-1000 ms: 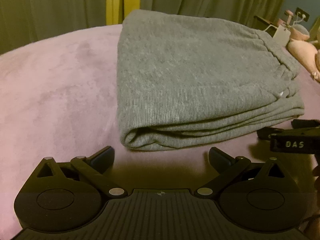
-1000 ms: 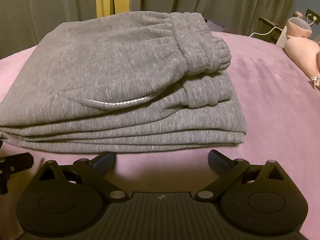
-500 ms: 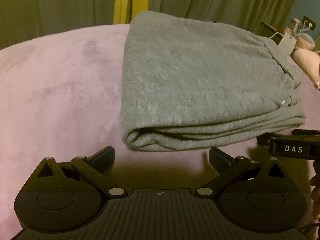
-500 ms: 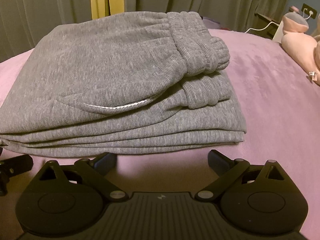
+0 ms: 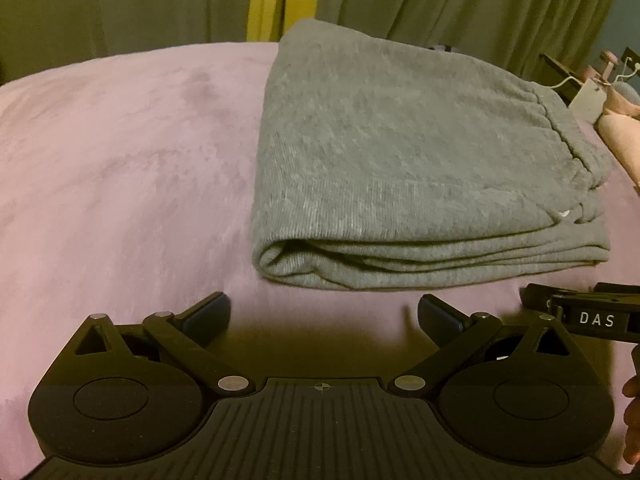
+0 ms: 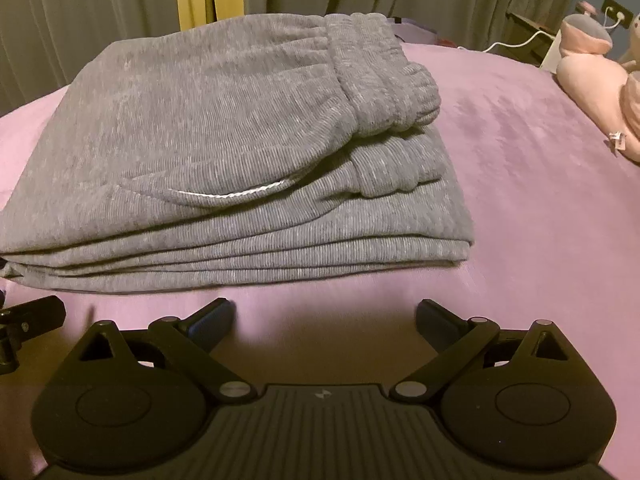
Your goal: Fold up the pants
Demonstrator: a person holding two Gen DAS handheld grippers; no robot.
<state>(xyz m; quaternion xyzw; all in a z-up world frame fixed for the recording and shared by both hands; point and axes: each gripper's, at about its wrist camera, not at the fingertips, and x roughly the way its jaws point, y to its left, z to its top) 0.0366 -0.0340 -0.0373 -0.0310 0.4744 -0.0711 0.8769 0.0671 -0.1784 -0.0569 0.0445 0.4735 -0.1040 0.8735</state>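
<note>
Hovering low over the bed (image 5: 120,168), the left gripper (image 5: 324,316) and right gripper (image 6: 325,318) both have their fingers spread wide, gripping nothing. Just beyond lie the grey pants (image 6: 224,152), folded into a thick stack. They look soft, floppy, fairly light; I'd pinch the near layered edge.

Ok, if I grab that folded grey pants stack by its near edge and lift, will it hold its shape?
Probably not. The grey pants are soft knit in several loose layers, so an edge grip would likely take only some layers and the rest would droop open. The bunched waistband looks like the heavier end. On the plush pink blanket pushing would likely drag, not slide.
</note>
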